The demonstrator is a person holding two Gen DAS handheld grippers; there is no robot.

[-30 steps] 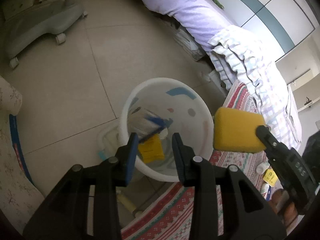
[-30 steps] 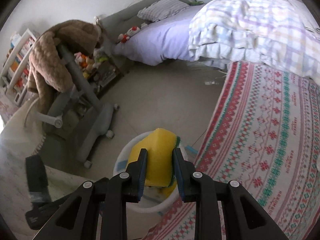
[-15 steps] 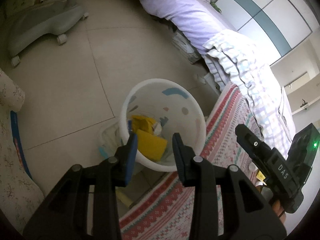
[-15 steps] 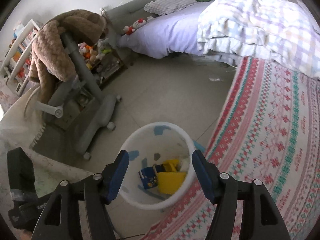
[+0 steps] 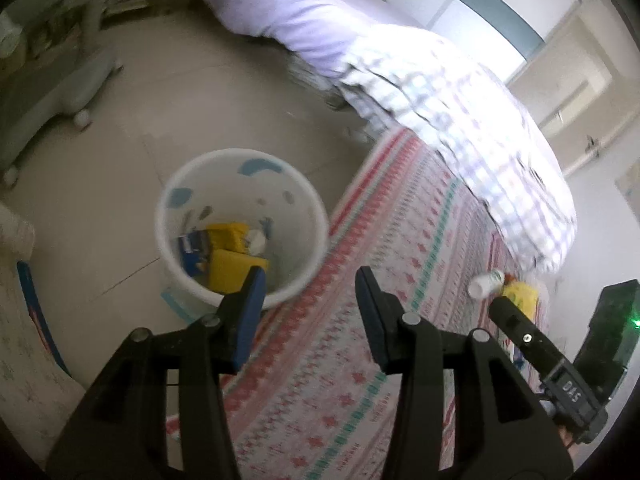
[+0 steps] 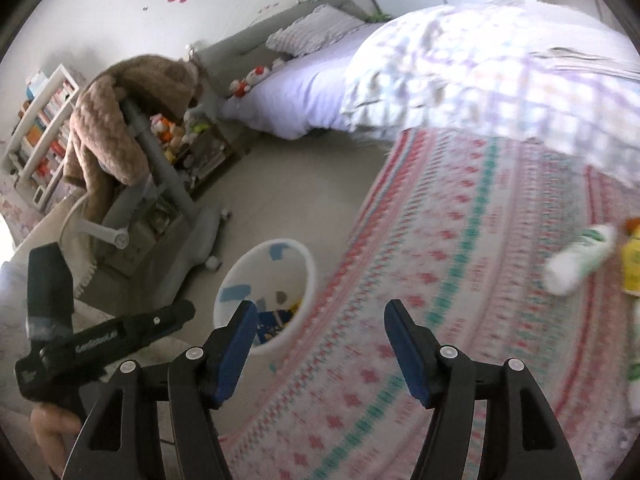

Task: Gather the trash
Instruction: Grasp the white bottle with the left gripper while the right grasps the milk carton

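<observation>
yellow sponge (image 5: 226,276) lies inside the white bin (image 5: 320,236), on top of a blue packet (image 5: 192,250) and other yellow and white scraps; a second ago it was clamped in the right gripper (image 6: 320,344) above the bin's mouth. that gripper's fingers now stand wide apart with nothing between them, having sprung open within the last second, and its view has swung from the bin toward the patterned rug (image 6: 460,280). the left gripper (image 5: 310,312) has just been opening too; its fingers are parted and empty, framing the near rim of the bin and the rug edge. the bin sits on the tiled floor (image 5: 180,100), touching the rug's border, and looks smaller and further left in the left wrist view than before. a white bottle with green print (image 6: 580,260) lies on the rug at the right, just beside a yellow item (image 6: 632,264), probably a packet, though blur hides its details. both appear well apart from the bin. a checked quilt (image 6: 500,80) hangs off the bed beyond the rug.
</observation>
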